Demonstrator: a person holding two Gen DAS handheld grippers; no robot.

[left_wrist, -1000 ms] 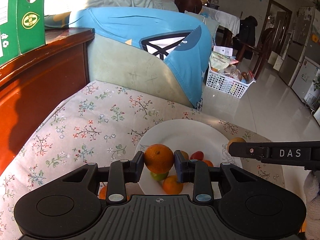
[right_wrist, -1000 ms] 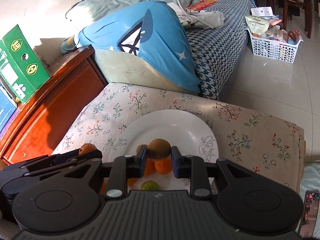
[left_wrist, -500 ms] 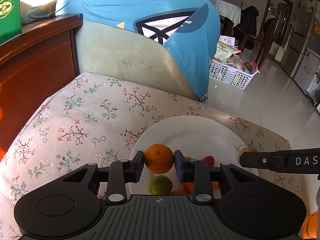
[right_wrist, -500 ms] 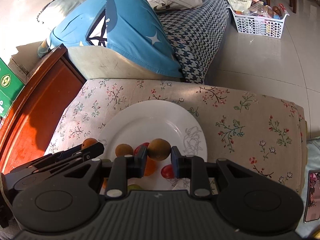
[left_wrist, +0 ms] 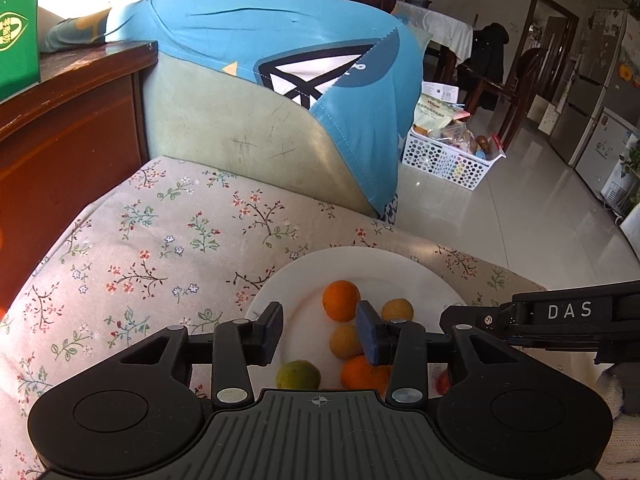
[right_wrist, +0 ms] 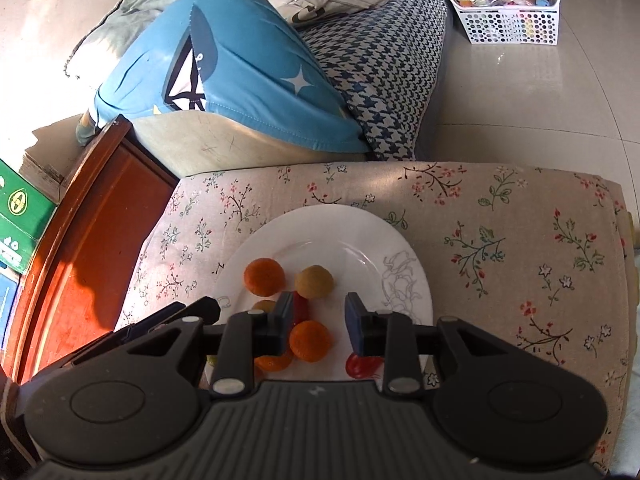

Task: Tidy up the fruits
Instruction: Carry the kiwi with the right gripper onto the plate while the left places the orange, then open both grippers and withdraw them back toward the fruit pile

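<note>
A white plate [left_wrist: 400, 268] [right_wrist: 340, 228] lies on the flowered cloth and holds several small fruits. An orange [left_wrist: 341, 300] [right_wrist: 264, 276] rests on it just beyond my left gripper [left_wrist: 320, 334]. That gripper's jaws are opening, with nothing pressed between them. A brown kiwi-like fruit [right_wrist: 314, 281] [left_wrist: 397, 310] lies just ahead of my right gripper [right_wrist: 319, 324]. Its jaws are opening too and grip nothing. Another orange [right_wrist: 310, 340] lies on the plate below the gap between its fingers. A green citrus [left_wrist: 298, 376] and a red tomato [right_wrist: 362, 364] lie at the plate's near side.
A flowered cushion [left_wrist: 160, 248] carries the plate. A wooden cabinet [left_wrist: 60, 140] with a green box [left_wrist: 16, 28] stands at the left. Behind is a sofa arm under a blue cloth [left_wrist: 280, 48]. A white basket [left_wrist: 448, 160] sits on the tiled floor.
Both grippers sank toward the plate and let go. The orange left the left jaws and the brown fruit left the right jaws; both now lie on the plate. Both jaws stand wider.
</note>
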